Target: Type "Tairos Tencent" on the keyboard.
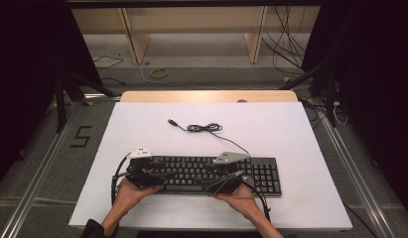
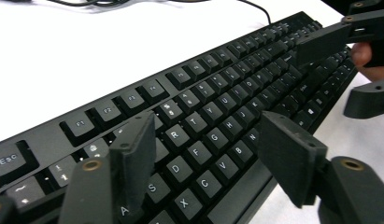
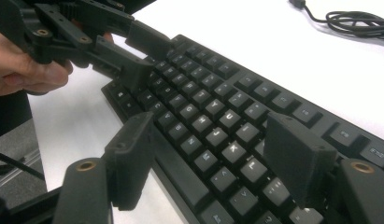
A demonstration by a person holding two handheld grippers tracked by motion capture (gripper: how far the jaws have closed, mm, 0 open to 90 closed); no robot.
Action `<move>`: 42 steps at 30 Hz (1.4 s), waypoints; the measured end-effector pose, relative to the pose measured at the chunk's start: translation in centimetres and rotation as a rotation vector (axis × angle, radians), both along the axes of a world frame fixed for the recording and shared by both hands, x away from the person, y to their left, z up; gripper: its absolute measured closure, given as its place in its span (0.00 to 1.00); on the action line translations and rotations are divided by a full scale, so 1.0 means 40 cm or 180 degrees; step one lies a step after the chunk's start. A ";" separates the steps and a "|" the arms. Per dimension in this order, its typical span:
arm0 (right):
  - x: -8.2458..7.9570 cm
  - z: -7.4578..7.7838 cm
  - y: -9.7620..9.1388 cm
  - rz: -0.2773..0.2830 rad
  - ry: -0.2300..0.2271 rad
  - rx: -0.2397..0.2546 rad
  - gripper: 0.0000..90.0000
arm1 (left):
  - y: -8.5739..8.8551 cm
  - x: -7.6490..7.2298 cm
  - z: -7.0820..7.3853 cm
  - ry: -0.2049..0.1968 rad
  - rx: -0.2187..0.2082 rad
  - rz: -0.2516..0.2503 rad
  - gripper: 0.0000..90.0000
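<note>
A black keyboard [image 1: 211, 173] lies along the near part of the white table top. Its cable [image 1: 204, 128] is coiled behind it and ends in a loose USB plug [image 1: 171, 121]. My left gripper [image 1: 144, 173] hovers over the keyboard's left end. In the left gripper view its jaws [image 2: 208, 140] stand wide apart above the letter keys [image 2: 217, 93], gripping nothing. My right gripper [image 1: 226, 177] is over the right half of the keys. Its jaws [image 3: 210, 140] are also spread wide over the keyboard [image 3: 213, 107], gripping nothing. Each gripper faces the other across the keys.
The white board [image 1: 291, 134] has bare room behind and to the right of the keyboard. A wooden strip [image 1: 206, 95] borders its far edge. Beyond it stand a wooden shelf frame [image 1: 137, 39] and loose cables [image 1: 291, 44] on the floor. Metal rails [image 1: 37, 173] flank the table.
</note>
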State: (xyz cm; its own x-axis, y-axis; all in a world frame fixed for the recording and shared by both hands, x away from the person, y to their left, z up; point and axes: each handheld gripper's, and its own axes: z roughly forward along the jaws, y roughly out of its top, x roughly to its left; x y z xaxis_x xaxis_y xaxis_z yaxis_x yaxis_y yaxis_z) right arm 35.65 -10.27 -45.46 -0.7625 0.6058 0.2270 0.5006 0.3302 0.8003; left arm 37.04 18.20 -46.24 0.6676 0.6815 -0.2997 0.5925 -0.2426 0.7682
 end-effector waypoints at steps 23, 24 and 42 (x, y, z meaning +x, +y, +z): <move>0.017 0.002 0.059 0.0122 0.0044 -0.0110 0.72 | 0.016 -0.032 0.016 -0.0094 -0.0133 0.0005 0.34; 0.019 0.001 0.060 0.0127 0.0040 -0.0116 0.74 | 0.017 -0.033 0.016 -0.0099 -0.0133 0.0012 0.33; 0.028 -0.039 0.099 0.0199 0.0106 -0.0377 1.00 | 0.029 -0.051 0.014 -0.0138 -0.0159 0.0013 0.32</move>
